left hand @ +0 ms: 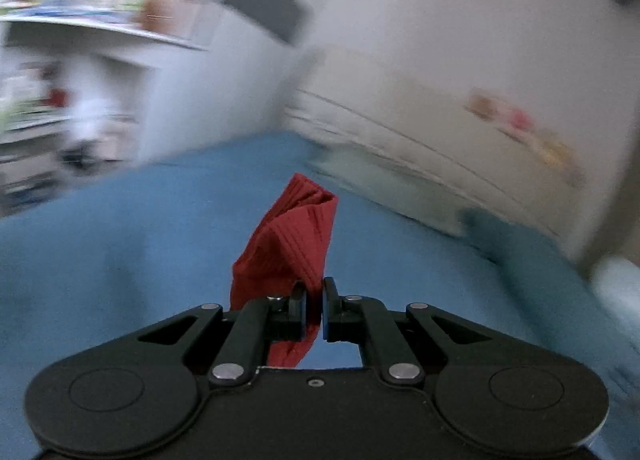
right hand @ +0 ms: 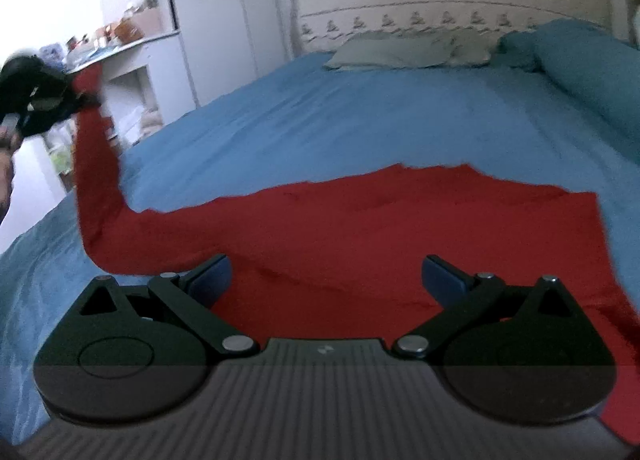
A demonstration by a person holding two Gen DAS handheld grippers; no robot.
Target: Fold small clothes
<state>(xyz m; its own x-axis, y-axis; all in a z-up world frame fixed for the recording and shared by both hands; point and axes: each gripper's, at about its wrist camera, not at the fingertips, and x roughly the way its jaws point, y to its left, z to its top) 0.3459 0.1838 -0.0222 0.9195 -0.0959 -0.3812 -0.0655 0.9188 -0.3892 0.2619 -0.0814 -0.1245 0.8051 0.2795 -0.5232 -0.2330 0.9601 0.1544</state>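
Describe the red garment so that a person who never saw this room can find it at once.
Find the big bed with the blue sheet. The red garment lies spread on its near part, and one end rises to the left gripper, which is shut on it. It is the only red cloth; the pillows are grey-green.

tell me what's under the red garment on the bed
The red garment lies spread on the blue bedsheet, which shows around it. Whether anything else lies beneath cannot be seen. The left gripper lifts one end.
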